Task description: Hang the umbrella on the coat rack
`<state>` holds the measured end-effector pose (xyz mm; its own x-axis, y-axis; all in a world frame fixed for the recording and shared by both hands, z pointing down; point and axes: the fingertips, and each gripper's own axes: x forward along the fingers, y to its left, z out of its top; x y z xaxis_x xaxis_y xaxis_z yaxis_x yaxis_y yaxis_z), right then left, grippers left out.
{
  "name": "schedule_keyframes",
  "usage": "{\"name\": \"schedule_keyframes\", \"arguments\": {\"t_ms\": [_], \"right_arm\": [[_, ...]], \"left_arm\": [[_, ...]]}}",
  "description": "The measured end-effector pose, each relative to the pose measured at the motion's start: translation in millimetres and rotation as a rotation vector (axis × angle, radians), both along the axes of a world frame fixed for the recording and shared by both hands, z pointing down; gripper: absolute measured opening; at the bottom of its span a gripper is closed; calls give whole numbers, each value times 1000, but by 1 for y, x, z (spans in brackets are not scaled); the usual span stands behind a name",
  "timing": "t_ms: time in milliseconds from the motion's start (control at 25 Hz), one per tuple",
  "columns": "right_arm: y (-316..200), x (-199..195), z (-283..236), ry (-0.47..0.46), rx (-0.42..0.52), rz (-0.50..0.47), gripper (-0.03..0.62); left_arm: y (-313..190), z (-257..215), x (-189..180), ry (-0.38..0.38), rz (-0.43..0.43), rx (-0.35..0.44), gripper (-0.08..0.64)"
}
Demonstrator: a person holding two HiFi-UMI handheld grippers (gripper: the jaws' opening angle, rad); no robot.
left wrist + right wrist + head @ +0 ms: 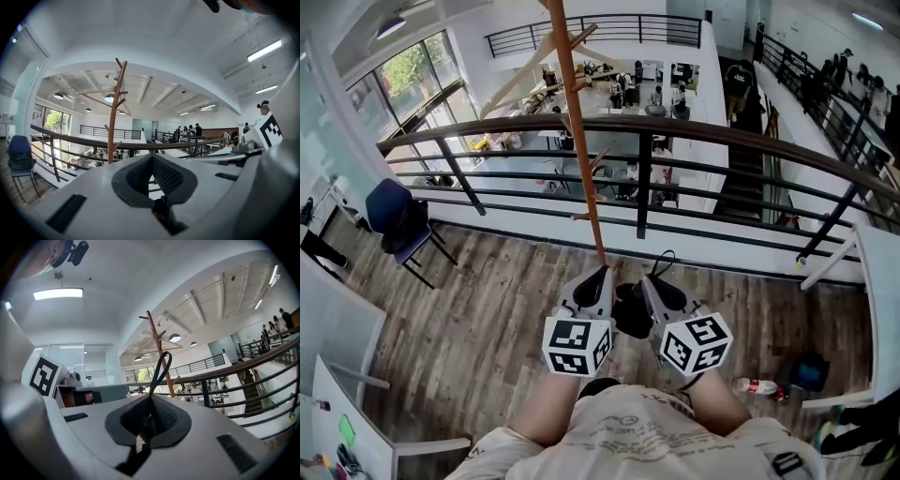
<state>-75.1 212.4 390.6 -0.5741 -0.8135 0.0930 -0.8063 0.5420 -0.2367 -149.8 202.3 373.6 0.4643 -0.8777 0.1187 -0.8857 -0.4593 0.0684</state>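
Observation:
The brown wooden coat rack [581, 141] stands right in front of me, its pole reaching the floor just past both grippers; its pegs show in the left gripper view [114, 122] and the right gripper view [159, 352]. A black folded umbrella [630, 311] hangs between the two grippers. My right gripper [645, 279] [150, 401] is shut on the umbrella's black strap loop [159, 371], which sticks up past its tips [662, 261]. My left gripper [602, 274] [151, 159] is shut, with a dark piece of the umbrella pinched deep between its jaws.
A dark metal railing [722, 131] runs across just behind the rack, with an open drop to a lower floor beyond. A blue chair [398, 220] stands at the left. A plastic bottle [757, 385] and a dark bag [811, 370] lie on the wood floor at the right.

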Motion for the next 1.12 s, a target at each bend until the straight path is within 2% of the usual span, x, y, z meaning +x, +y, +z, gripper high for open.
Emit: {"name": "schedule_keyframes", "arguments": {"t_ms": [440,840,1120], "right_arm": [[-14,10,7,14,-14,-4,5],[-66,27,9,11,5,-25,5],[-130,52,18,21,-27,-5,5]], "left_arm": [[-16,7,4,21,-16,-13,-3],[-71,0,33,4,24,32,-3],[-140,10,46,13,15,-8,-3]]}}
